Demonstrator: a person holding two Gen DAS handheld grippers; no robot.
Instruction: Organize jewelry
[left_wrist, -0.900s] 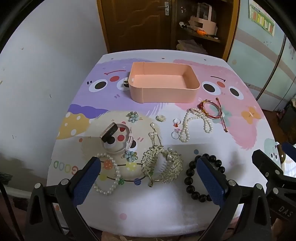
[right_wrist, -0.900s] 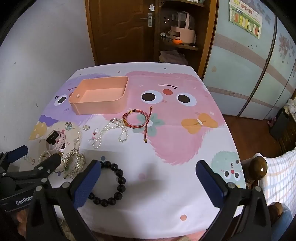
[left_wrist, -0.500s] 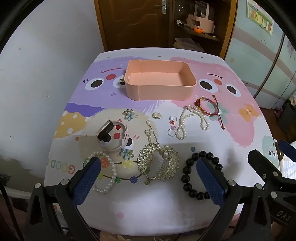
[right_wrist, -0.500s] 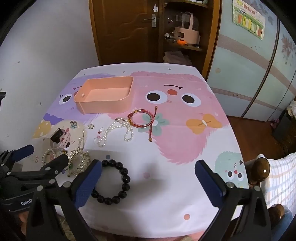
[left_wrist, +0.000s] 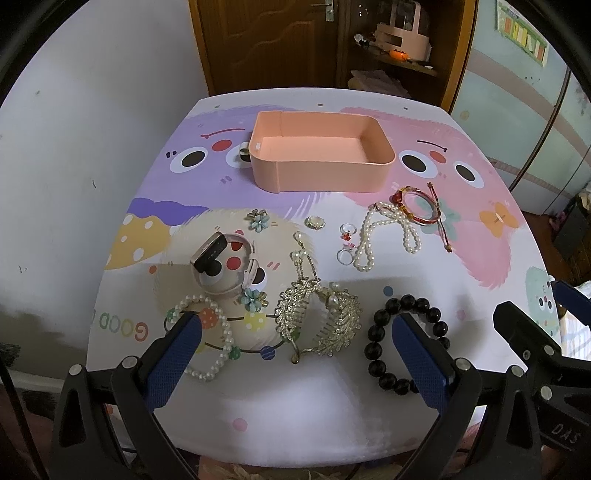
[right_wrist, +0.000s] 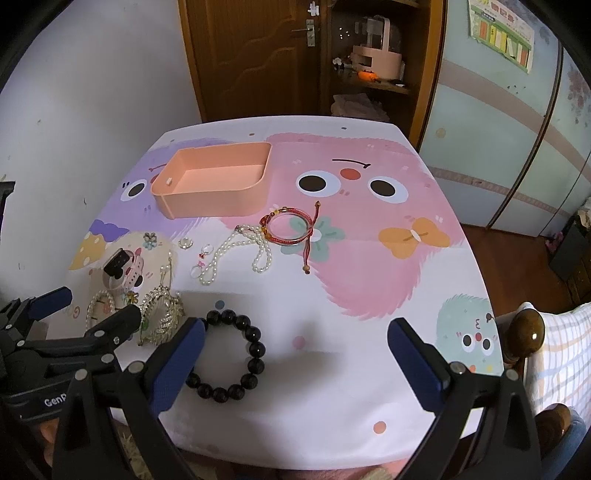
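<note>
While both tongs, left (left_wrist: 295, 325) and right (right_wrist: 293, 334), gape wide and hold nothing above the counter (right_wrist: 369, 280), the jewelry lies loose before the pink tray (left_wrist: 321, 166), the black bead bracelet (right_wrist: 231, 354) nearest.

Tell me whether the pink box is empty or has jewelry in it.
Empty. The pink box shows only its bare floor in both views; the black bracelet and the other pieces all lie on the table.

left gripper (left_wrist: 295, 334): black frame, blue textured pads, silver screws seen | right gripper (right_wrist: 295, 336): same black frame, blue pads, silver screws | markings: white "GenR" lettering read on the left gripper body, "DAS" on the right
</note>
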